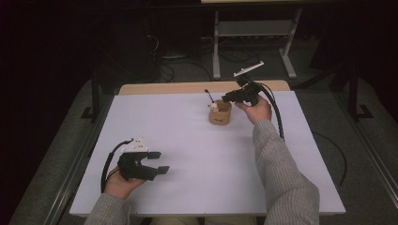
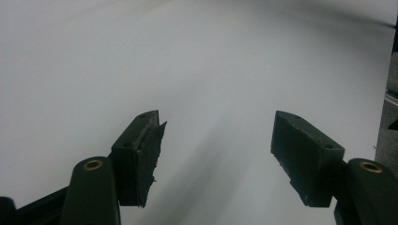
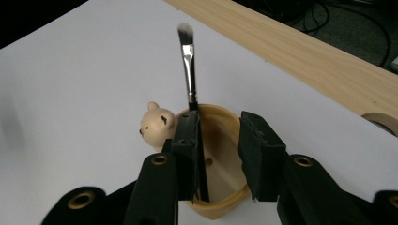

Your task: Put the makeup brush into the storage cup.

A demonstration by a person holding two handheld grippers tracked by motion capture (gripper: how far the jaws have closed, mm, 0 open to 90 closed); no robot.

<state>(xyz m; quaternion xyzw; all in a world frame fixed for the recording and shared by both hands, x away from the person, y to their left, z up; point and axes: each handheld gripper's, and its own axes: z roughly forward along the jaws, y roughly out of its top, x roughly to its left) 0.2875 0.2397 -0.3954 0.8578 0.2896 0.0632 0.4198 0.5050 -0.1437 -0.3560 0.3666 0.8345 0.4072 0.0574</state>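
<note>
At about seven o'clock on the matte white surface [image 1: 202,159], nearest the person, the left gripper [image 1: 159,161] rests in a hand with its two black jaws spread wide and nothing between them; the left gripper view shows their blocky, rough-edged pads [image 2: 143,154] apart over bare white sheet. A grey ribbed-knit sleeve [image 1: 281,173] runs up the right side toward one o'clock, where the right gripper [image 1: 226,98] is held at the rim of a small round wooden cup [image 1: 219,114]. In the right gripper view this gripper [image 3: 218,154] stands over the cup's [image 3: 220,131] mouth with its jaws parted a little, no earlier frame needed to see the gap: the thin black handle of a paintbrush [image 3: 188,70] lies against the inner face of one pad, the other pad clear of it. The brush stands nearly upright in the cup, with a shiny metal ferrule and a soft, rounded grey-white tip. A pale wooden bear head [image 3: 157,125] with dark markings sits on the cup's rim, just beside the brush. Beyond, at twelve o'clock, a bare strip of light grained wood [image 1: 197,87] edges the surface.
</note>
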